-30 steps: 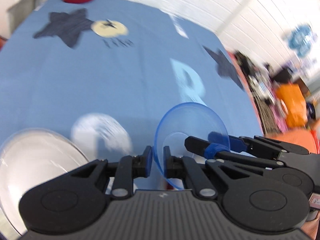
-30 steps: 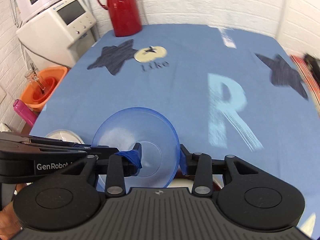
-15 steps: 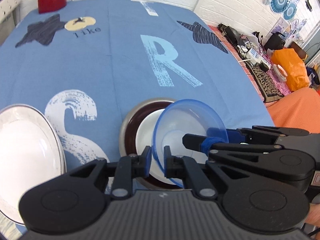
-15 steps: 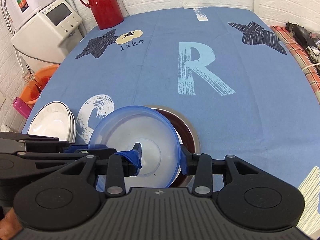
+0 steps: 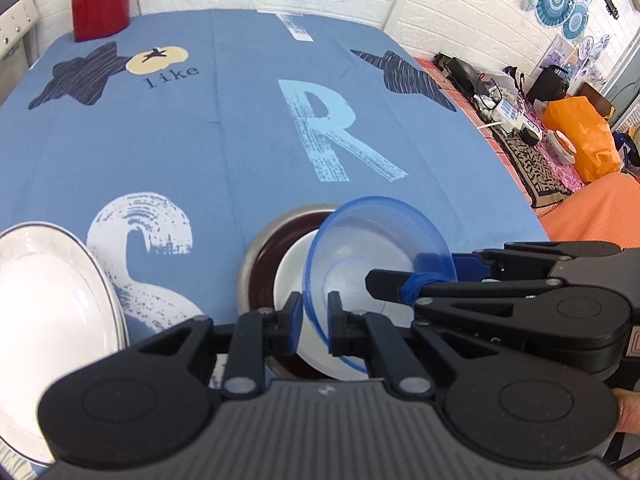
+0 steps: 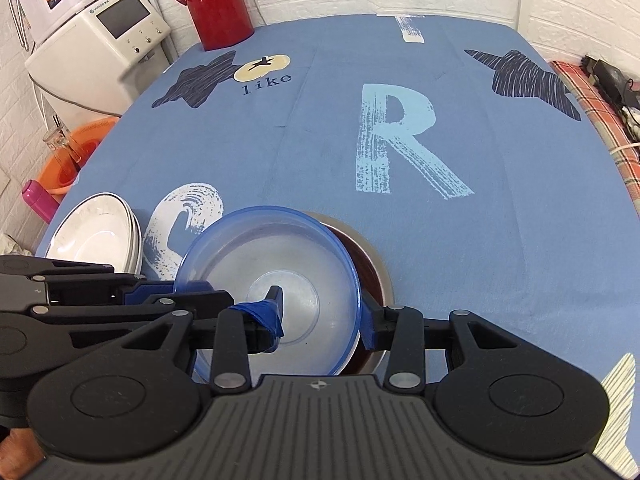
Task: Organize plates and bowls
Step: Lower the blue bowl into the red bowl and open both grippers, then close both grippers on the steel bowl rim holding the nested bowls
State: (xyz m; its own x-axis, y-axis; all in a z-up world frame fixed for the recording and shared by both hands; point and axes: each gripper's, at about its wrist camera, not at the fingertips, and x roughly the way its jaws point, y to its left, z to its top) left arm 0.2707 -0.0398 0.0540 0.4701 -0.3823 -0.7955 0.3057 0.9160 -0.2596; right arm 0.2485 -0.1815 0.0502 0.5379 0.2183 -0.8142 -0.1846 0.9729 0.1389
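Fingers: left gripper (image 5: 313, 322) pinching rim of blue plastic bowl (image 6: 272, 280), right gripper (image 6: 320, 322) straddling opposite wall, pads touching, so clamped too I'd say. Bowl hovering tilted above white bowl (image 5: 292, 280) nested in brown bowl (image 5: 260, 264). Looks light, thin, flexy, slick; rim best hold, don't squeeze hard.

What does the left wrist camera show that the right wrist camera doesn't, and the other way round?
Only the left wrist view shows the orange bag and clutter on the floor beside the table, plus the blue wall decorations.

Only the right wrist view shows the white appliance, the orange basin and the pink bottle.

Both show the blue translucent bowl gripped on its rim by the left gripper and right gripper, over the white bowl inside the steel bowl, the white plates and the red thermos.
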